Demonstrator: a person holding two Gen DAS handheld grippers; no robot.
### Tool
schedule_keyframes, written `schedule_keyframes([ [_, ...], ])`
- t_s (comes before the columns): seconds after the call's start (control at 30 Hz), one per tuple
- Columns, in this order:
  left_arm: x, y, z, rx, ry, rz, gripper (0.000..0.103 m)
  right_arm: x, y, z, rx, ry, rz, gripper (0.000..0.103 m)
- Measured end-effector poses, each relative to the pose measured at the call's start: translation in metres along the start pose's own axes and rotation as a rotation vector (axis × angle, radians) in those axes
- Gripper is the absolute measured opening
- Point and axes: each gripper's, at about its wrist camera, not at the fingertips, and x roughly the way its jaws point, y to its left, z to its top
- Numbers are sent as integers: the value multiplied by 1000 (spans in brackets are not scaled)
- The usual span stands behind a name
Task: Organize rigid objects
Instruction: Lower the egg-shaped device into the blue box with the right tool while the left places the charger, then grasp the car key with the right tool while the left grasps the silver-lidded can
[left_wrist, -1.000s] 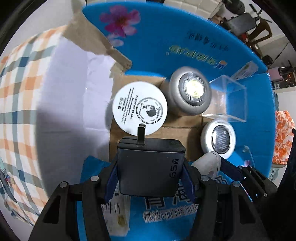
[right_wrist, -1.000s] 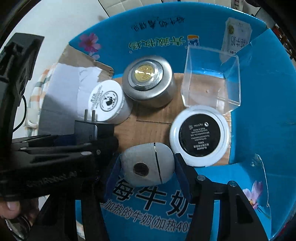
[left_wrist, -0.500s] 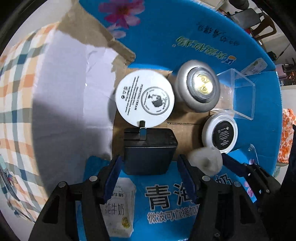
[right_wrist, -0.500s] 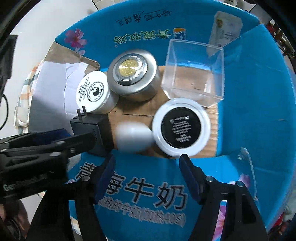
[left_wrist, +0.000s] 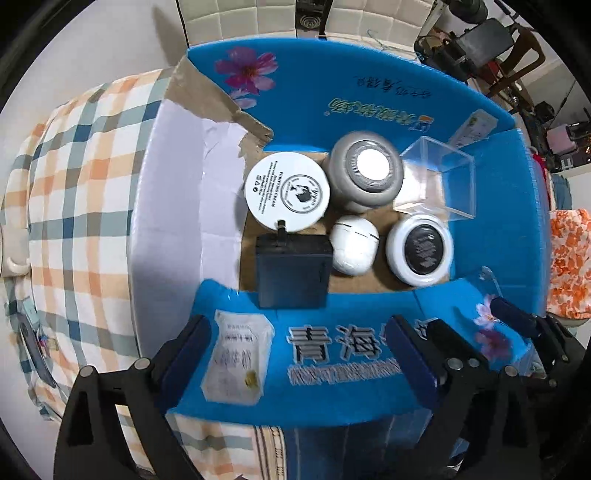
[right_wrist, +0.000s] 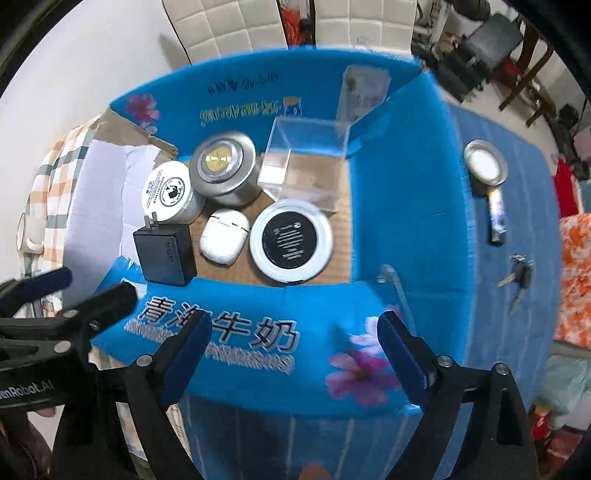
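An open blue cardboard box holds several things. A black charger lies at its near left, and a white earbud case rests beside it. Behind them stand a white cream jar, a grey puck light and a clear plastic box. A white disc with a black centre lies at the right. My left gripper hangs above the near flap, jaws opening, with nothing between them. My right gripper is likewise above the flap, jaws opening and empty.
The box's left flap is torn brown cardboard. A checked cloth lies to the left. On the blue cloth to the right lie a round metal lid with a handle and keys. Chairs stand behind.
The left gripper let go of the charger and the right let go of the white case. Both now lie in the box. Both grippers opened wide, rose and drew back over the near flap.
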Motion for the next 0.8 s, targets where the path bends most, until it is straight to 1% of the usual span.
schedule_keyframes([
  [0.03,-5,4,3,-2,-11,1,100,-9,-2,-3,-8,-12,-2,95],
  [0.07,-10,7,14,-3,-25,9,102,-19,3,-10,-12,-23,-1,95],
  [0.13,-24,0,10,1,-66,26,102,-38,1,-16,-14,-41,11,95],
  [0.17,-24,-6,7,-1,-85,29,102,-53,5,-21,-15,-50,16,95],
  [0.27,-48,-10,0,-9,-144,26,102,-86,2,-33,-19,-86,31,95],
  [0.37,-69,-15,-10,-13,-187,31,102,-110,4,-42,-22,-119,45,95],
  [0.57,-114,-34,-30,9,-269,39,102,-169,-2,-61,-39,-199,59,95],
  [0.7,-138,-44,-41,15,-309,41,102,-196,-7,-71,-46,-230,68,95],
  [0.8,-151,-52,-49,20,-337,32,102,-207,-10,-77,-51,-237,86,95],
])
